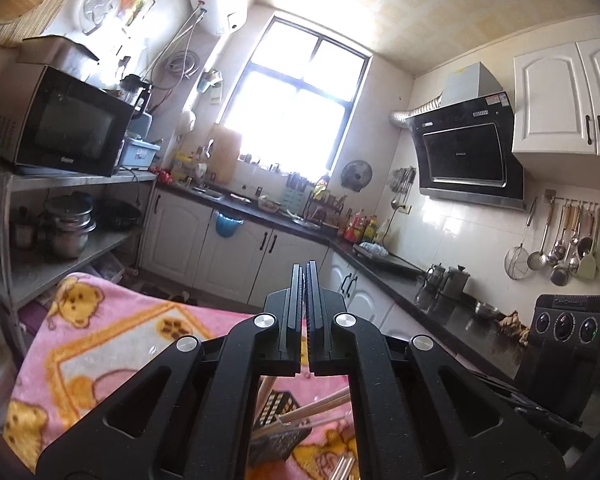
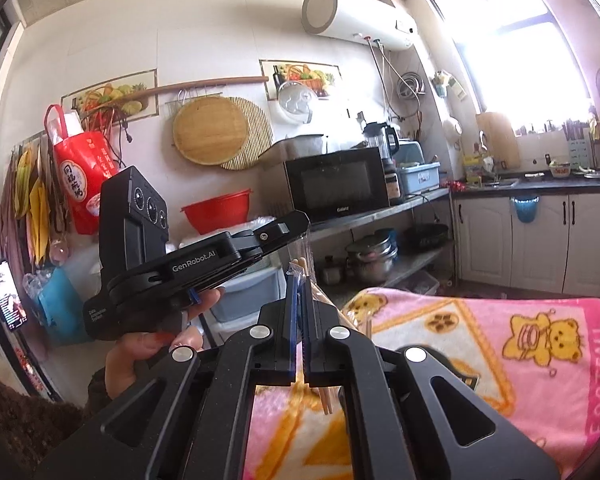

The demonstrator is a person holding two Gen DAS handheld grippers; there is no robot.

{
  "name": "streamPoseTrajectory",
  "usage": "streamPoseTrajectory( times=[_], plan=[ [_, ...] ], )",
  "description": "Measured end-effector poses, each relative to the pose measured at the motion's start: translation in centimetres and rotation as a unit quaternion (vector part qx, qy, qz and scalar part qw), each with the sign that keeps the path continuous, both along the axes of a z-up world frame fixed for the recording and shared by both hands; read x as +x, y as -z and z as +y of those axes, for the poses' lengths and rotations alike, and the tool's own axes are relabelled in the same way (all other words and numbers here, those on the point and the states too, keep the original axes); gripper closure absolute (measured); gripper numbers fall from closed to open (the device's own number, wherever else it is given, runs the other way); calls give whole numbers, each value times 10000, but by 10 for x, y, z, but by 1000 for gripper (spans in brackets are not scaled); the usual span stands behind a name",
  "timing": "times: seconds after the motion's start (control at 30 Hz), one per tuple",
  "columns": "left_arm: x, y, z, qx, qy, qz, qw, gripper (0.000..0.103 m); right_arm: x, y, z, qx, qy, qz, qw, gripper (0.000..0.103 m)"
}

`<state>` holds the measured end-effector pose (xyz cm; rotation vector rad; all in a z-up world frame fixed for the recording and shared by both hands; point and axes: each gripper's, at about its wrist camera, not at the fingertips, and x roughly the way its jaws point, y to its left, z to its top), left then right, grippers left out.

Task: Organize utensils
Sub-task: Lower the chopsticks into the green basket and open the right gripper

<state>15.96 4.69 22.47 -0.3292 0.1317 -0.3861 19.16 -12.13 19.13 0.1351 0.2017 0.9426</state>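
My right gripper point(image 2: 301, 276) is shut on a bundle of wooden chopsticks point(image 2: 326, 398) in a clear wrapper, held upright above the pink blanket point(image 2: 480, 344). My left gripper point(image 1: 307, 270) is shut and empty, raised above the blanket point(image 1: 112, 320). Below it, through the gripper frame, a black mesh utensil holder point(image 1: 278, 420) lies on the blanket with more chopsticks point(image 1: 320, 404) across it. The left gripper's body point(image 2: 204, 264) also shows in the right wrist view, tilted, with its tip close to the top of the held chopsticks.
A metal rack with a microwave point(image 1: 66, 124) and pots point(image 1: 70, 224) stands to the left. A dark counter point(image 1: 440, 300) with bottles and kettles runs along the right wall. A sink counter point(image 2: 540, 188) sits under the window. A phone point(image 2: 8, 294) stands at far left.
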Motion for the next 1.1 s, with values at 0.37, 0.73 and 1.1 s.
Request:
streamPoseTrajectory(
  times=[0.37,0.73,1.1],
  plan=[
    [35,-17,-11,-4,-1,-35,10000,103,28,-13,2,-41,128,10,9999,101],
    [69,1,-4,-344,-133,40,9993,103,48,1,-2,-68,232,291,9993,101],
    [85,21,-6,-471,-48,74,9989,103,60,20,-4,-58,289,614,9977,101]
  ],
)
